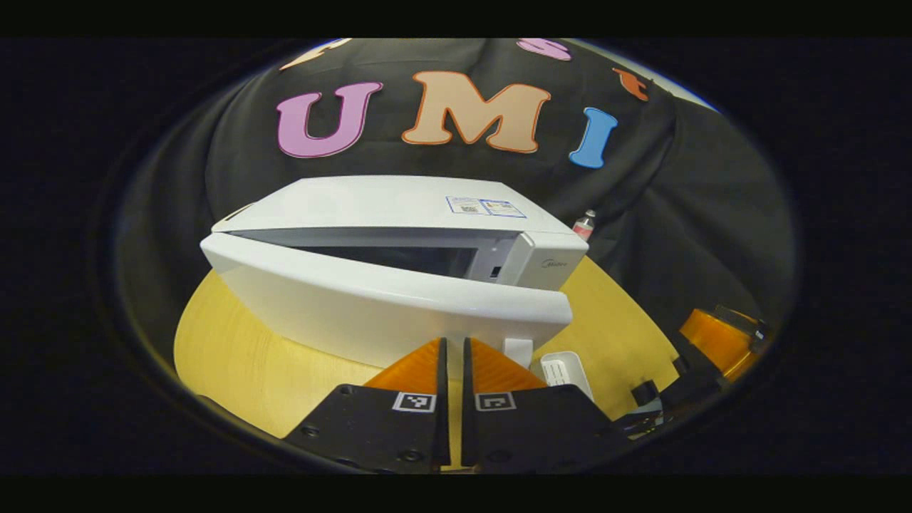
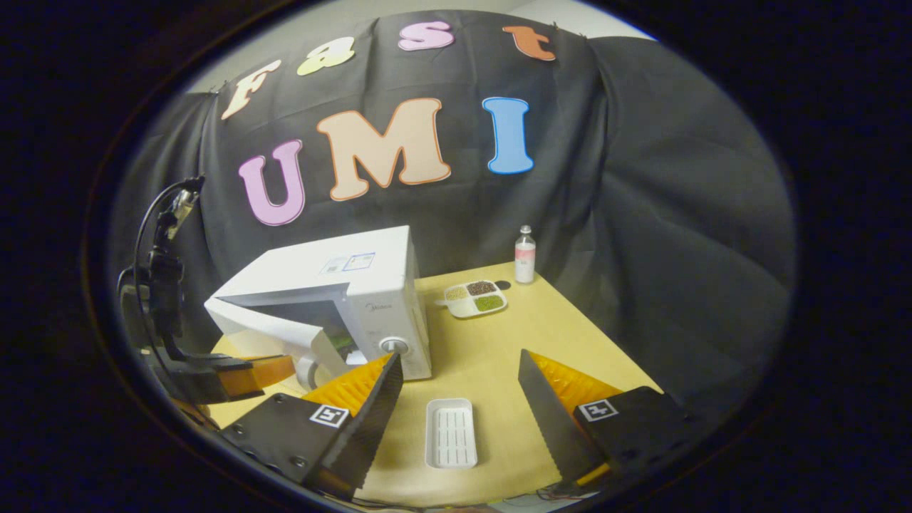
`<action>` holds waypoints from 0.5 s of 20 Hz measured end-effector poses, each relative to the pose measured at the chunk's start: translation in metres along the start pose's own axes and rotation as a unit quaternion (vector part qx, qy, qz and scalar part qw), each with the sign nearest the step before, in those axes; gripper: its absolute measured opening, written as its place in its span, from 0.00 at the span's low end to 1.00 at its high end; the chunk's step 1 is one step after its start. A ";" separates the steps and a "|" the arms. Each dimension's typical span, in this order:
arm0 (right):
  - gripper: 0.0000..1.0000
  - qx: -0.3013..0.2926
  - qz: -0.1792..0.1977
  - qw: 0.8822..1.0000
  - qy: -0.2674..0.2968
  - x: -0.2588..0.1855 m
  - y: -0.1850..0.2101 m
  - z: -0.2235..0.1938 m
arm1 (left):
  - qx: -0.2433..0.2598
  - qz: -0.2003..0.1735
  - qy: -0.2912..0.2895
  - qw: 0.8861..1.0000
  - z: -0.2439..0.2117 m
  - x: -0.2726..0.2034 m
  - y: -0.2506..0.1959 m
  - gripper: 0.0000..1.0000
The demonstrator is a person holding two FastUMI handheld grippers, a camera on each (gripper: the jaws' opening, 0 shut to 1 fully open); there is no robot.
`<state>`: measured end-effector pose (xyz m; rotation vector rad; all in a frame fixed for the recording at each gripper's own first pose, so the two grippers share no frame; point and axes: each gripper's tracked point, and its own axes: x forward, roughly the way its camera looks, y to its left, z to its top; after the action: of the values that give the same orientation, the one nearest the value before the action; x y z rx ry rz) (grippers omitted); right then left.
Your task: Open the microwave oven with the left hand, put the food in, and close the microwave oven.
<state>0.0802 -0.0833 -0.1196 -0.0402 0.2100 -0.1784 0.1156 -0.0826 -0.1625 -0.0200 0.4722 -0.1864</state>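
The microwave (image 2: 342,299) stands on the counter (image 2: 499,356) with its door (image 1: 385,299) swung partly open. In the left gripper view the door's outer face lies straight ahead of the left gripper (image 1: 452,363), its long edge running crosswise to the jaws. Those jaws are nearly clenched, a thin slit between them, and grip nothing; whether the tips touch the door cannot be told.

The white tray (image 2: 451,432) lies on the counter directly ahead of the right gripper (image 2: 459,374), between its fingers' lines, long axis pointing away from it. The right jaws are spread wide and hold nothing. The right gripper is the nearer one to the tray, and the microwave's opening lies to its left, beyond the door.

A divided dish (image 2: 475,298) and a bottle (image 2: 525,263) stand farther back.
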 end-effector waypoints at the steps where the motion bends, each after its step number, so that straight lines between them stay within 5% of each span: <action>1: 0.92 0.000 0.000 1.000 0.002 0.001 -0.001 0.000 | 0.002 0.001 -0.002 1.000 0.004 0.005 -0.002 0.06; 2: 1.00 0.000 0.001 1.000 0.003 0.003 -0.002 0.000 | 0.004 0.000 -0.004 1.000 0.008 0.009 -0.004 0.06; 4: 0.92 0.003 0.002 1.000 0.005 0.002 -0.004 0.000 | 0.009 0.001 -0.008 1.000 0.016 0.019 -0.007 0.06; 9: 0.92 0.010 0.000 1.000 0.002 0.004 -0.010 0.000 | 0.009 0.006 -0.022 1.000 0.030 0.037 -0.008 0.07; 10: 1.00 0.011 -0.001 1.000 0.002 0.005 -0.011 0.000 | 0.005 0.006 -0.024 1.000 0.031 0.040 -0.008 0.07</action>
<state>0.0834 -0.0949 -0.1198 -0.0179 0.2128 -0.1819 0.1634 -0.0984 -0.1522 -0.0115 0.4243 -0.1772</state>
